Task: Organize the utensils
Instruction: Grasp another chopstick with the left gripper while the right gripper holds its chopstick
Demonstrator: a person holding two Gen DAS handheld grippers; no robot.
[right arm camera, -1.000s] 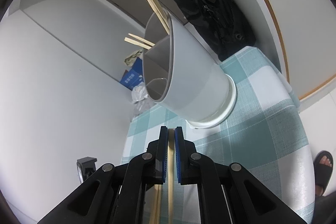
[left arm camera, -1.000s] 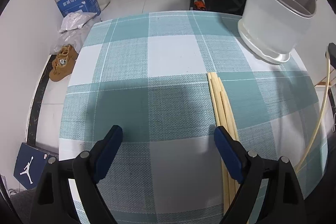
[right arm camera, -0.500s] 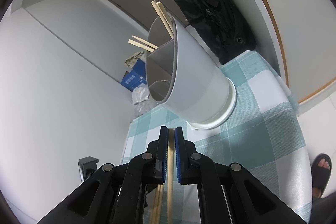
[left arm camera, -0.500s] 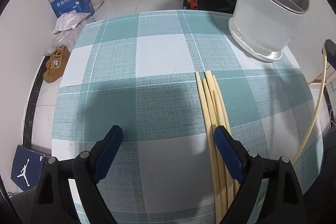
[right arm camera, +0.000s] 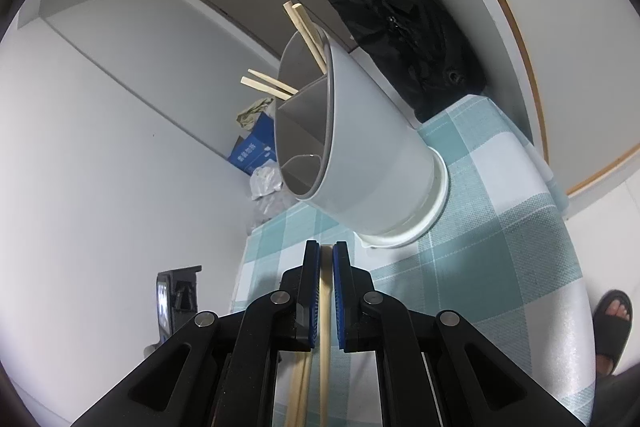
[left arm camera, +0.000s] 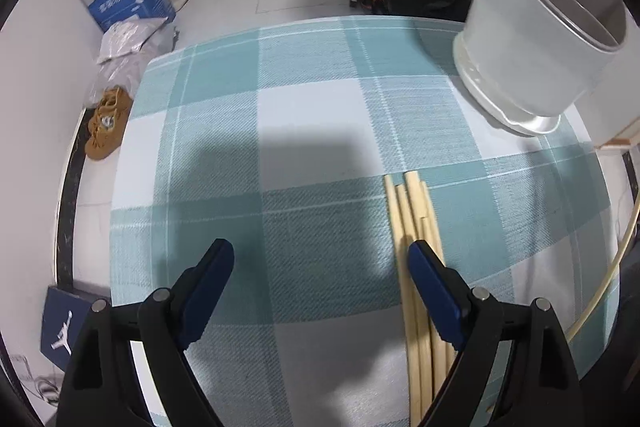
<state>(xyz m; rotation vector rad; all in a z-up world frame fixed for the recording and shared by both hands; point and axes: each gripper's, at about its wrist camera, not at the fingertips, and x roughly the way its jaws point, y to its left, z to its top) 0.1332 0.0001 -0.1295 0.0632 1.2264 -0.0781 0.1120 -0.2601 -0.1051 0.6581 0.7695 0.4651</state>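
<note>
One chopstick [right arm camera: 325, 307] pinched in my right gripper [right arm camera: 327, 259], long axis along fingers, tip aimed toward holder [right arm camera: 372, 163]. Holder stands ahead and above tip, near compartment open, far compartments already hold chopsticks. My judgement: next move is short push forward, then tilt in. Loose bundle [left arm camera: 416, 227] lies on table short of holder, ends pointing at it. My left gripper [left arm camera: 320, 259] wide, empty, right finger over bundle.

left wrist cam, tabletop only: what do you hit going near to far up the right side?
Left gripper, jaws open and empty → loose chopsticks lying flat on the checked tablecloth → grey utensil holder standing at the far right corner.
</note>
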